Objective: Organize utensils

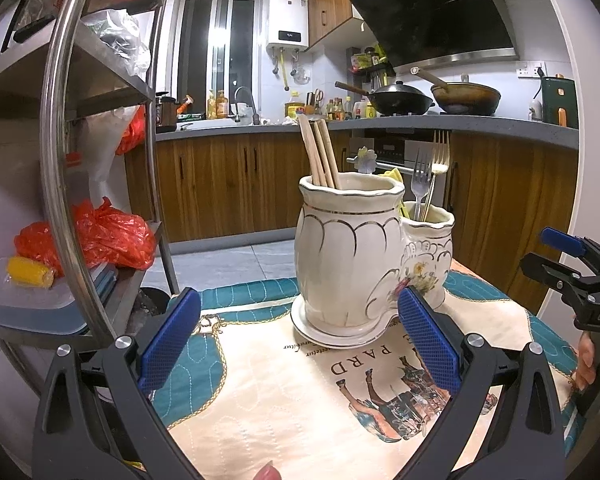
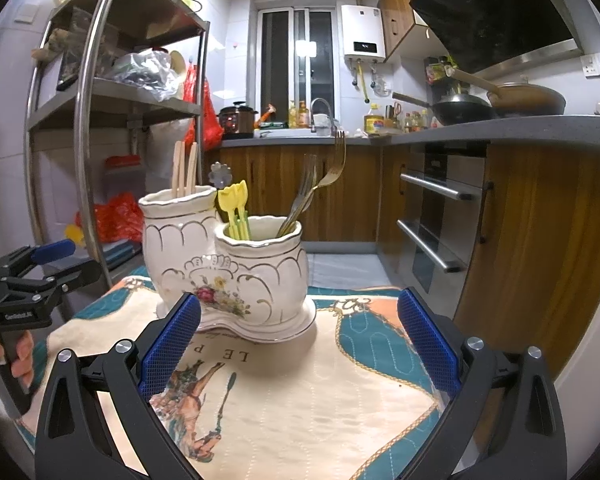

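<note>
Both grippers' jaws gape empty over cloth lettered "LE P", "PARD"

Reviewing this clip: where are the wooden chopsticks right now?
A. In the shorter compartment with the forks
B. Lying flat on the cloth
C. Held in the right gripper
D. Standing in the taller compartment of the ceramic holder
D: the wooden chopsticks stand upright in the taller compartment of the ceramic holder, while the forks sit in the shorter one.
</note>
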The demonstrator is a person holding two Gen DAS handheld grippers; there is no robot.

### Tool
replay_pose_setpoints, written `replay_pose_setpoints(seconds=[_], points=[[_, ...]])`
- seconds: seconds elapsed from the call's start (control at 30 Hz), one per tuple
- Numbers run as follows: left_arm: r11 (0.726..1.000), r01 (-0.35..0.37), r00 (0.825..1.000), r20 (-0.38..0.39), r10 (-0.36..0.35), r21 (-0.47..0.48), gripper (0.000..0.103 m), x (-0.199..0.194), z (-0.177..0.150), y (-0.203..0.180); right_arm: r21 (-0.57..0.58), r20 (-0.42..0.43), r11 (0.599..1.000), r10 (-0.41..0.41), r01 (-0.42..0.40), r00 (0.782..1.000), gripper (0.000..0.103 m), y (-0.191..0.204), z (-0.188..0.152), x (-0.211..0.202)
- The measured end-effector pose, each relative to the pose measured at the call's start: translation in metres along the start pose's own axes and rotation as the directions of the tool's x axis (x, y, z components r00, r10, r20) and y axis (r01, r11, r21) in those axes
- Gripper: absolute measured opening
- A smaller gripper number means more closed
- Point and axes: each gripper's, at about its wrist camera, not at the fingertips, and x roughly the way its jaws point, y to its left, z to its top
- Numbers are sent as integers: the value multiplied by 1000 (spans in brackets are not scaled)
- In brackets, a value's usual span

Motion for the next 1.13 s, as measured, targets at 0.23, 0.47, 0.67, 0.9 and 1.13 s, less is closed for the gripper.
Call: replay_pose_setpoints(seconds=[0.23, 0.47, 0.67, 0.9, 1.13], points=[[1000, 0, 1000, -7, 0, -2, 97, 0, 0, 1, 0, -3, 1000, -5, 5, 1000, 98, 0, 0, 0], [1000, -14, 1000, -2, 14, -4, 97, 2, 0, 2, -3, 3, 1000, -6, 6, 1000, 98, 0, -1, 0], [1000, -16, 1000, 5, 16, -1, 97, -1, 0, 0, -2, 3, 1000, -6, 6, 1000, 98, 1, -1, 0], [1000, -14, 1000, 26, 14, 10, 96, -6, -1, -4, -2, 1, 1000, -6, 6, 1000, 98, 0, -1, 1], [1000, -18, 1000, 25, 18, 10, 97, -7, -1, -4, -6, 14, 1000, -9, 10, 1000, 98, 2, -1, -1]])
